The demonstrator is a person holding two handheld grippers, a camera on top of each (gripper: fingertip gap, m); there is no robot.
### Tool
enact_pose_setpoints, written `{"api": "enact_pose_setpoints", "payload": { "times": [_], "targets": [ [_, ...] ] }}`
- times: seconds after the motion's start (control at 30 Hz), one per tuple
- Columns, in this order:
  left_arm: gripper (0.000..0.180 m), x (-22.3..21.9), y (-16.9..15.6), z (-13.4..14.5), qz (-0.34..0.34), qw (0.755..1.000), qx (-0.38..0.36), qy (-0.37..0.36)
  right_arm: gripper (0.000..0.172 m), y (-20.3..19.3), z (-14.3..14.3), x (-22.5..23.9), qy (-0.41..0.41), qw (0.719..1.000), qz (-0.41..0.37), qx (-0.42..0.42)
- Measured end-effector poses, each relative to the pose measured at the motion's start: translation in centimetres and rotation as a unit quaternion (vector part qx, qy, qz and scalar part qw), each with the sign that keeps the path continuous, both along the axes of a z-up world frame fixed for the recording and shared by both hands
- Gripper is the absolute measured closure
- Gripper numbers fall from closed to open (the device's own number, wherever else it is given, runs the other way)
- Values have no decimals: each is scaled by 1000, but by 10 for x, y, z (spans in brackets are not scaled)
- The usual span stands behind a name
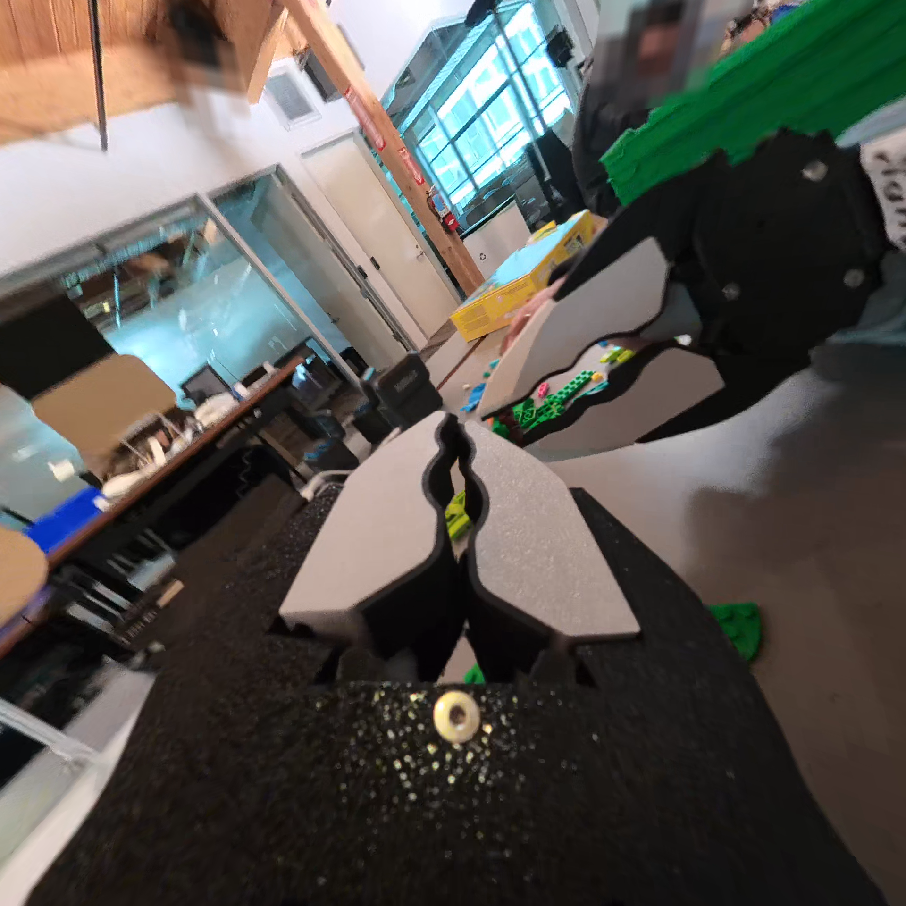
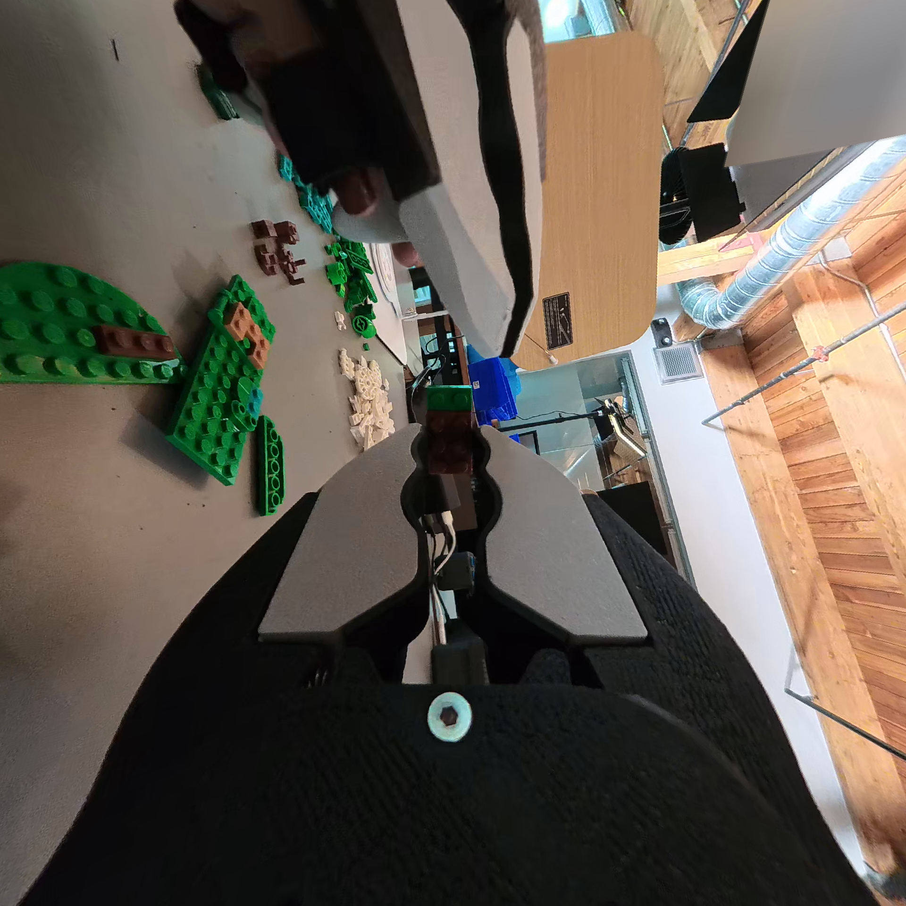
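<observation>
Brown-and-green brick stack [image 2: 450, 431] sat pinched between the right gripper [image 2: 450, 441] pads at frame centre, off the grey table [image 2: 98, 539]. Left gripper [image 1: 458, 443], jaws closed on nothing I could see, hovered close overhead. Risk, I'd say: a bump knocking the stack loose. Green plates [image 2: 215, 392] crowded the left; open room lay right.

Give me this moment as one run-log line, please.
left gripper: shut, nothing seen held | right gripper: shut on brown-and-green brick stack | grey table: loose bricks
</observation>
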State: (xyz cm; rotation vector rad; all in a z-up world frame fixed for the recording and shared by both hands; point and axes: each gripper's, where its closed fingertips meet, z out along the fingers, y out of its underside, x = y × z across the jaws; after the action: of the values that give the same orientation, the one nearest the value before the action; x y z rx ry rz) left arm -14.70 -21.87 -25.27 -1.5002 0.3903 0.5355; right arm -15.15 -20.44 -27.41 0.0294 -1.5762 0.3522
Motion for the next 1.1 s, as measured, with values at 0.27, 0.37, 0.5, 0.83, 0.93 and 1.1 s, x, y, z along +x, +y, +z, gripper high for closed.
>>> {"api": "enact_pose_setpoints", "payload": {
  "times": [0.27,0.37,0.5,0.83,0.93,1.1],
  "targets": [
    [87,6,7,-7,-103,958,-51,-261,156,2,-3,-1,-7,1000,-3,2],
    [74,12,7,-6,-143,933,-51,-326,156,2,-3,-1,-6,1000,-3,2],
    [75,19,6,-7,-181,905,-69,-379,156,1,-1,0,3,1000,-3,4],
    [166,9,6,-22,-134,928,-83,-339,156,-11,1,-1,41,998,-3,43],
    [173,11,6,-22,-137,930,-87,-330,156,-11,1,-2,45,998,-10,50],
    [172,5,6,-22,-124,927,-85,-344,157,-8,3,-4,54,997,-25,52]
  ]
}}
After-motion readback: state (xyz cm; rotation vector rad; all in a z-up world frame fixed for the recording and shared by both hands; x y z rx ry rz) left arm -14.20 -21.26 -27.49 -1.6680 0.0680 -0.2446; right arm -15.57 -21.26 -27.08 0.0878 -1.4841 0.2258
